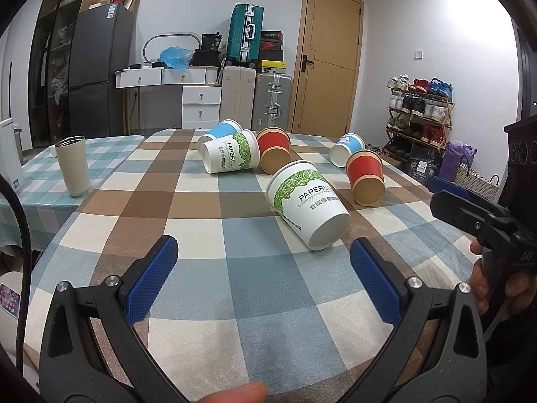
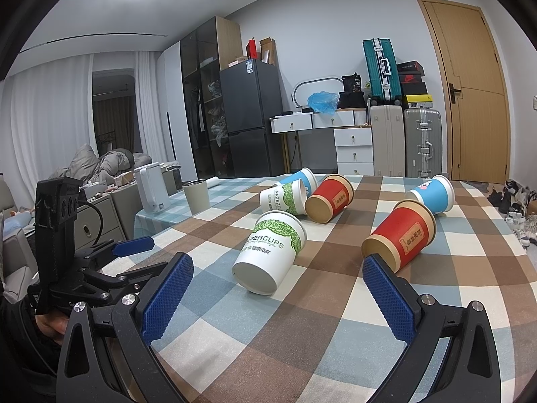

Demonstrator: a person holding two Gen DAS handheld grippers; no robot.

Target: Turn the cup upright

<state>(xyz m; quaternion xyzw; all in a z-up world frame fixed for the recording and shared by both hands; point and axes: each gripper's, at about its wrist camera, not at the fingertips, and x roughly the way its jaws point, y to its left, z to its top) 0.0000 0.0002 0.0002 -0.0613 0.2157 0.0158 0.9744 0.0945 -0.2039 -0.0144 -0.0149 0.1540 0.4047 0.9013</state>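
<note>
Nothing of the flipping is done yet, as far as the views show: all six paper cups lie on their sides on the checked table [image 1: 100, 252], and none stands upright. The nearest, a white cup [image 1: 307, 203] with green leaf print, lies just ahead of both grippers, its base toward them and its mouth pointing away. The left gripper [image 1: 265, 272] hovers over the cloth short of it, fingers wide apart and holding nothing; the right gripper [image 2: 278, 288] is likewise spread and empty, with the same cup framed between its fingers but not touched. A red cup [image 2: 399, 236] lies near to the right, its base close beside the right finger in the view, so a sweep there could knock it. Farther back lie a second white cup [image 1: 231, 156], a second red cup [image 1: 274, 151] and two blue ones, the first three bunched together and touching or nearly so. A beige tumbler [image 1: 72, 166] stands upright well off to the left, out of the way.
</note>
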